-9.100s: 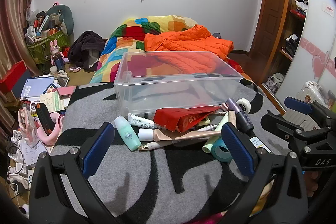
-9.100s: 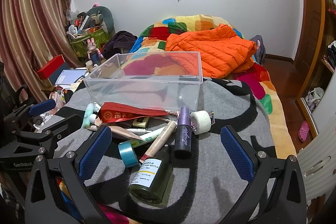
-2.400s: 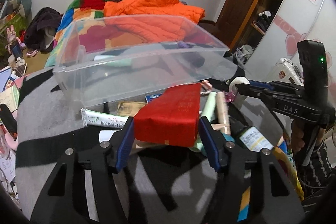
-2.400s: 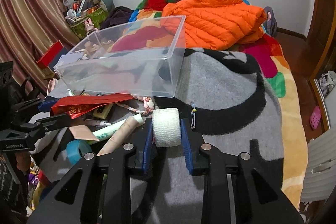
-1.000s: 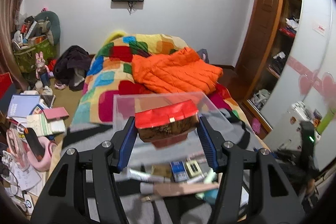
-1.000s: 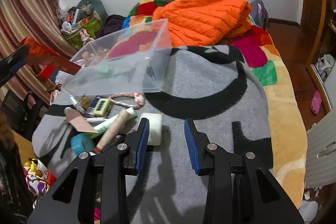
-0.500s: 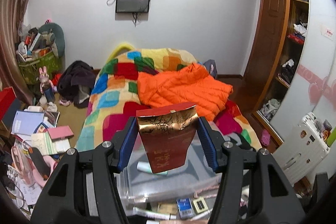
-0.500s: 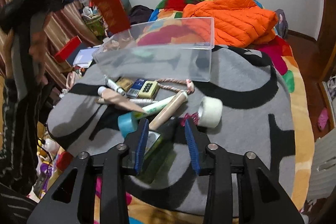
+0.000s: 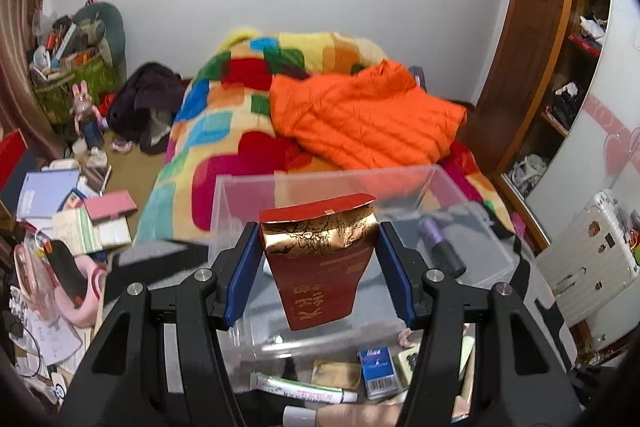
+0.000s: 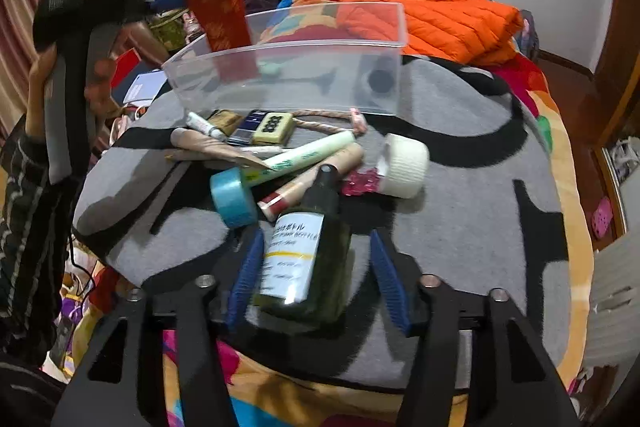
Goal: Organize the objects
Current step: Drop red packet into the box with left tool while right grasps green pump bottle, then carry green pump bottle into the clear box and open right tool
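Observation:
My left gripper (image 9: pixel 318 267) is shut on a red and gold packet (image 9: pixel 320 267) and holds it upright over the clear plastic bin (image 9: pixel 404 183); the packet (image 10: pixel 222 21) hangs partly inside the bin (image 10: pixel 320 27) in the right wrist view. A purple tube (image 9: pixel 442 247) lies in the bin. My right gripper (image 10: pixel 316 279) is open, its jaws on either side of a dark green bottle with a white label (image 10: pixel 304 255) lying on the grey blanket (image 10: pixel 460 227). I cannot tell whether the pads touch it.
In front of the bin lie a blue tape roll (image 10: pixel 234 197), a white bandage roll (image 10: pixel 404 165), tubes (image 10: pixel 300 157), a small blue box (image 9: pixel 376 371) and a rope (image 10: pixel 320 121). An orange jacket (image 9: pixel 360 119) lies on the bed behind. Clutter covers the floor at left (image 9: pixel 60 211).
My left gripper has lowered the red packet from above the bin into its opening. My right gripper has moved forward and opened wider around the green bottle.

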Demonstrator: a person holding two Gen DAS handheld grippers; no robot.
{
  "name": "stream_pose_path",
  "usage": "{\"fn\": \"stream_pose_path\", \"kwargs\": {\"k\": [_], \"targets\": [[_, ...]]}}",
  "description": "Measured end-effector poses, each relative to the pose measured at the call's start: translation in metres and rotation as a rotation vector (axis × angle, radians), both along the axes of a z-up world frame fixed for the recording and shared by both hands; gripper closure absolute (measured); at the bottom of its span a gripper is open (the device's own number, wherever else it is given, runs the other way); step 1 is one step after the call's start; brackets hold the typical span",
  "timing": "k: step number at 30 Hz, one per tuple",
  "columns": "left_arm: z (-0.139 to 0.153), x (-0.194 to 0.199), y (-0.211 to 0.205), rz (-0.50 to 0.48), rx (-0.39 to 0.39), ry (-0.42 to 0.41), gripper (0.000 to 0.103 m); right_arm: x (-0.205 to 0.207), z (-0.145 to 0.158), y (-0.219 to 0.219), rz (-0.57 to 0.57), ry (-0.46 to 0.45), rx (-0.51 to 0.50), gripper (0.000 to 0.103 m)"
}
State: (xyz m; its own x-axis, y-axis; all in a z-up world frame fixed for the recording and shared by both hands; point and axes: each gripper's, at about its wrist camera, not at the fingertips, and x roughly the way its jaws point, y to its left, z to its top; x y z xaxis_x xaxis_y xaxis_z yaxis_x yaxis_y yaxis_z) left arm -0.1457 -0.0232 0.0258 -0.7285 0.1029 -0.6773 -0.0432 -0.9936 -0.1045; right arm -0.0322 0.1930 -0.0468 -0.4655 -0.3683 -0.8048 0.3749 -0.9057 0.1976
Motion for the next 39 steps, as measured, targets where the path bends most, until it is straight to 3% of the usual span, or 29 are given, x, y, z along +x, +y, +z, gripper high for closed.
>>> {"fn": "stream_pose_path", "kwargs": {"k": [5,15,21,26,30,34,39], "targets": [[-0.016,-0.006,0.001,-0.019,0.013,-0.06,0.046,0.0,0.001,0.006,-0.015,0.013,0.006,0.064],[-0.009,0.021,0.005,-0.079,-0.011,-0.048,0.041,-0.014,0.035,0.017,-0.053,0.112,-0.061,0.065],[-0.008,0.046,0.0,-0.095,-0.006,-0.038,0.031,-0.043,0.062,0.009,-0.071,0.207,-0.068,0.065],[-0.019,0.067,-0.003,-0.117,-0.013,-0.074,0.029,-0.078,0.076,-0.006,-0.072,0.25,-0.062,0.065],[-0.031,0.081,-0.003,-0.133,-0.015,-0.105,0.027,-0.112,0.074,-0.021,-0.072,0.239,-0.054,0.065],[-0.047,0.094,0.002,-0.161,-0.033,-0.141,0.027,-0.15,0.059,-0.035,-0.073,0.163,-0.061,0.065],[-0.062,0.1,0.012,-0.209,-0.06,-0.171,0.027,-0.171,0.044,-0.048,-0.067,0.12,-0.042,0.065]]}}
